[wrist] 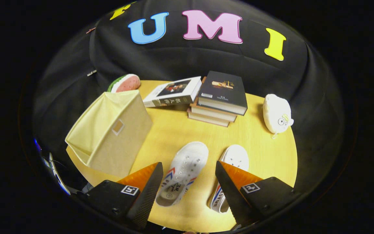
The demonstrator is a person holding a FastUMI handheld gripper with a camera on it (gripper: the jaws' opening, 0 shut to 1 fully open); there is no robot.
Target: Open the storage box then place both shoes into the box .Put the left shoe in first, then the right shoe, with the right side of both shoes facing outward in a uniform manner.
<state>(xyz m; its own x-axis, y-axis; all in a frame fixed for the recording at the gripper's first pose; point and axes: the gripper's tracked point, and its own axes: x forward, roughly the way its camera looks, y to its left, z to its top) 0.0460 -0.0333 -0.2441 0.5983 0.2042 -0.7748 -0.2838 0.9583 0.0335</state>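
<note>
A pale yellow fabric storage box (109, 133) sits on the left of a round, light wood-grain table (271, 156), its soft cloth walls creased and a small label window stitched into the side facing the camera; its open mouth shows at the near-left, tipped that way. Two white canvas shoes lie near the front of the table with toes pointing away: the left-hand shoe (182, 172) has rows of metal eyelets, a rounded rubber toe and red-and-blue stripes along its side, and it rests between the gripper's fingers, untouched by them. The right-hand shoe (232, 169) is partly hidden behind the right finger, its striped side showing below. The gripper (188, 182) hangs above the table, angled down at the shoes, its two wedge-shaped fingers spread wide apart and holding nothing; the inner faces look finely textured. Farther back, a stack of hardcover books (221, 97) stands in the middle, with one pale book (172, 92) leaning against it on the left. A watermelon-slice plush (125, 83) sits behind the box, and a white, rounded plush toy (276, 113) lies at the far right.
</note>
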